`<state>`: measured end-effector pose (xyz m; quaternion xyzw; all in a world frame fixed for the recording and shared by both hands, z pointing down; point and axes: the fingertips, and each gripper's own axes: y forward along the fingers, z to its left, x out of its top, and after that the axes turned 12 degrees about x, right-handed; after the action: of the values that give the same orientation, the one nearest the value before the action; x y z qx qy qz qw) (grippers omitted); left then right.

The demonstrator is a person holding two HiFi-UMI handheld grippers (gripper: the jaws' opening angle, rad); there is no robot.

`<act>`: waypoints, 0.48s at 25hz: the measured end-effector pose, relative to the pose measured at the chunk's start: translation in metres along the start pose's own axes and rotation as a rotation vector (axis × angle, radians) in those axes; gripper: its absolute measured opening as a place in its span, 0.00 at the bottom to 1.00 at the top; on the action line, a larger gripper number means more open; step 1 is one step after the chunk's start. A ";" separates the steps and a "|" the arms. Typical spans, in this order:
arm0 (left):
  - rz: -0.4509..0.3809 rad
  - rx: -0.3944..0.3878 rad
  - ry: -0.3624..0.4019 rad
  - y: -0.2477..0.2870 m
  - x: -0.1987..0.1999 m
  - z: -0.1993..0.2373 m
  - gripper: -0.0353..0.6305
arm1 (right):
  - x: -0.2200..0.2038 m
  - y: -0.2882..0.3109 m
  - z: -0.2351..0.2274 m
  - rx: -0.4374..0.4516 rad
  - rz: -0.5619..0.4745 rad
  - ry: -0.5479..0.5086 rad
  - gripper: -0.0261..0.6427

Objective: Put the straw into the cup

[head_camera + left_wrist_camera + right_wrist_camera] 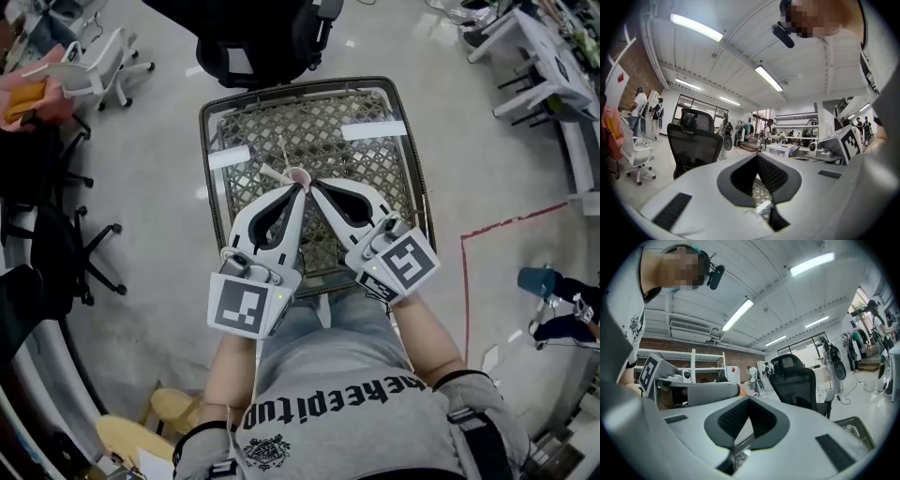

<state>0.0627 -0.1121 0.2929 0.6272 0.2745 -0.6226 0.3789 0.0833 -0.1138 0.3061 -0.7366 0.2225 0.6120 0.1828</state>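
Note:
Both grippers are held side by side over a small table (214, 122) with a woven mat under glass. In the head view, my left gripper (301, 187) and my right gripper (312, 187) point away from me, and their tips nearly touch each other. A small pinkish thing (298, 174), maybe the cup, shows right at the tips, with a white bit (269, 172) beside it. I cannot tell whether either is held. In the left gripper view my left gripper (757, 155) is shut with nothing visible between its tips. My right gripper (749, 399) is shut too.
A black office chair (262, 37) stands just beyond the table. White tape strips (373, 129) lie on the tabletop. More chairs (98, 61) stand at the left and white desks (544, 56) at the right. A red line (466, 281) marks the floor. Several people stand in the background.

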 end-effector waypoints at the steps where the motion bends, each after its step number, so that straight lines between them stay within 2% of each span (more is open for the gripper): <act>1: -0.007 -0.011 0.003 -0.001 0.002 -0.001 0.09 | 0.004 -0.001 0.002 -0.009 -0.006 -0.006 0.04; 5: -0.025 -0.034 0.007 -0.006 0.009 -0.001 0.09 | 0.017 -0.006 0.012 -0.042 -0.023 -0.028 0.04; 8: -0.073 -0.062 0.005 -0.009 0.019 -0.006 0.09 | 0.024 -0.012 0.019 -0.068 -0.036 -0.045 0.04; 12: -0.080 -0.103 0.017 -0.016 0.023 -0.014 0.09 | 0.034 -0.022 0.029 -0.103 -0.050 -0.065 0.04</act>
<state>0.0597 -0.0945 0.2667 0.6007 0.3342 -0.6168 0.3833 0.0768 -0.0835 0.2672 -0.7300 0.1662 0.6416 0.1669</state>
